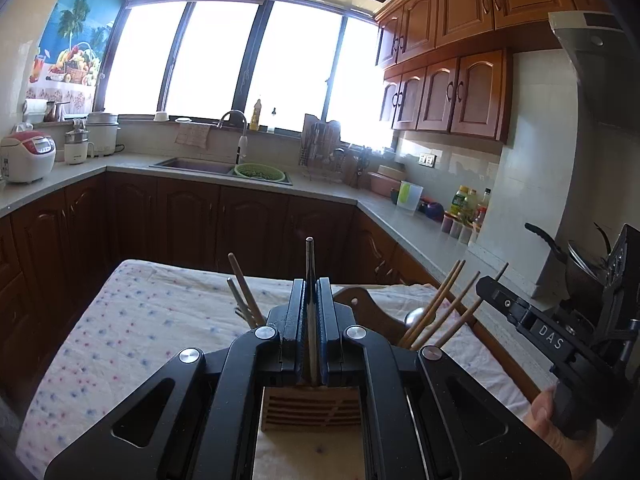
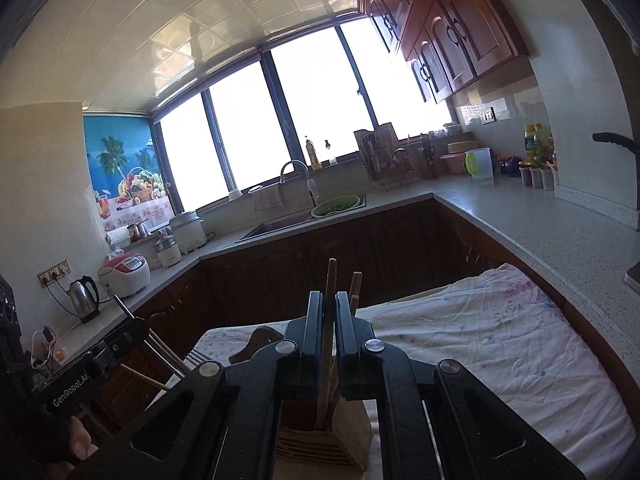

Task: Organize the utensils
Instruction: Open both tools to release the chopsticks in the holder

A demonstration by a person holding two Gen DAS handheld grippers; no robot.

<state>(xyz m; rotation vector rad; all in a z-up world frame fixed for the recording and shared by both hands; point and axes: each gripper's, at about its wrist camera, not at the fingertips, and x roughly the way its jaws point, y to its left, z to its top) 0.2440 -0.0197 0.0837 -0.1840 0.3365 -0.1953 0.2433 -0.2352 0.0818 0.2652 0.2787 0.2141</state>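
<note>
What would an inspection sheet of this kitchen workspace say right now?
Surface: table under a dotted cloth.
Job's things: slatted wooden holder on the cloth; wooden chopsticks stand in it.
Clutter: nothing seen on the cloth.
Grippers: left gripper shut on a metal utensil handle; right gripper shut on a wooden chopstick, both over the holder.
Cables: cords by the kettle on the counter.
Surroundings: sink, green colander, rice cooker, wooden cabinets.

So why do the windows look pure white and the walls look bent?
Left wrist view: the window is overexposed by daylight, so the lower cupboards look dark, and the fisheye lens bows the frames. Right wrist view: same blown-out window, curved ceiling tiles, black corners.
</note>
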